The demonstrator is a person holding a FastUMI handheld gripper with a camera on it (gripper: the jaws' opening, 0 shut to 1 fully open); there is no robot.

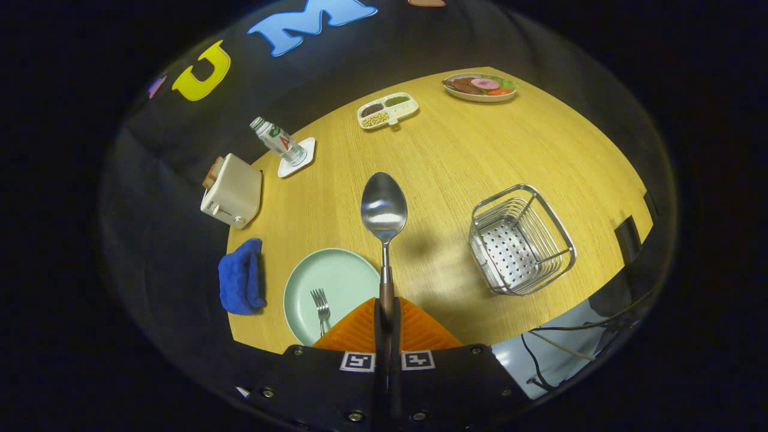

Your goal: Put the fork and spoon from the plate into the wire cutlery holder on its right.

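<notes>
My gripper [387, 318] is shut on the handle of a metal spoon [384, 210], which sticks out ahead of the fingers with its bowl raised above the wooden table. A pale green plate [342, 273] lies just left of the fingers, and a fork [321, 307] rests on it, its handle hidden behind the left finger. The wire cutlery holder [521, 240], a silver basket with a perforated floor, stands on the table to the right of the plate and holds nothing.
A blue cloth [241, 276] lies left of the plate, with a cream toaster [233, 191] beyond it. Farther back stand a bottle [278, 140] on a white coaster, a divided snack tray [387, 110] and a plate of food [480, 86]. Cables hang off the table's right edge.
</notes>
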